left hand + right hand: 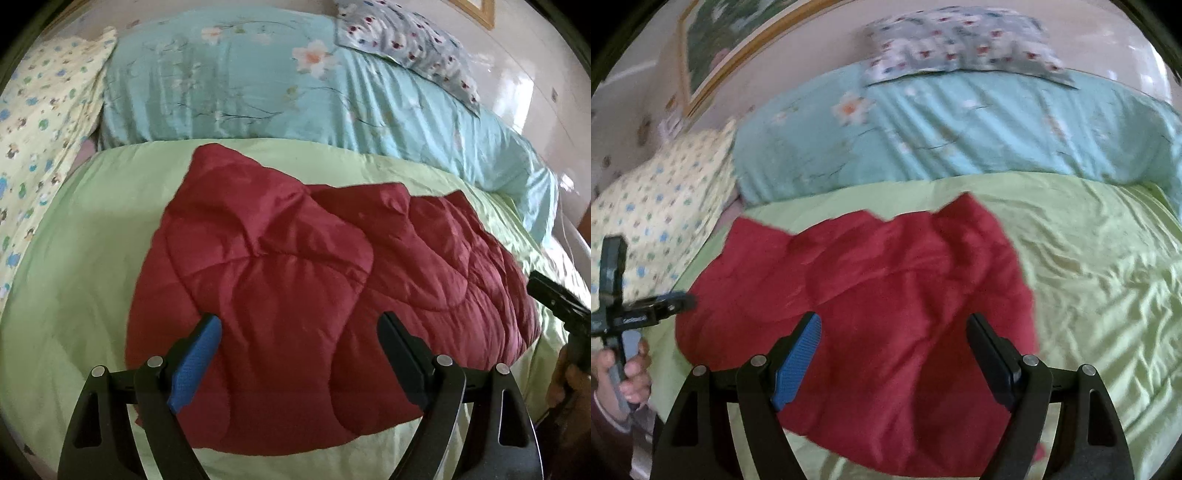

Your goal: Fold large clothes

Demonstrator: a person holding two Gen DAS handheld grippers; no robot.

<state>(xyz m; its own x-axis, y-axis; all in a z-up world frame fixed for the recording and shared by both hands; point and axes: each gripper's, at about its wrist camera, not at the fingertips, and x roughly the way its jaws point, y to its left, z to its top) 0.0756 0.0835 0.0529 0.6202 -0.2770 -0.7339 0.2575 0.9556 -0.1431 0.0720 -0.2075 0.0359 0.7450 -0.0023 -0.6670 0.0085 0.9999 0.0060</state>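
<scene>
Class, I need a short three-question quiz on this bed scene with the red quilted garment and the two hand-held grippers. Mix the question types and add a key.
1. True or false: the red quilted garment lies on the green bedspread.
2. Multiple choice: the left gripper is A) shut on the garment, B) open with nothing between its fingers, C) shut on a pillow.
3. Short answer: what lies on top of the turquoise floral quilt at the far side of the bed?

Key
1. True.
2. B. The right gripper is open too.
3. A pale pillow with small red and blue flowers.
</scene>
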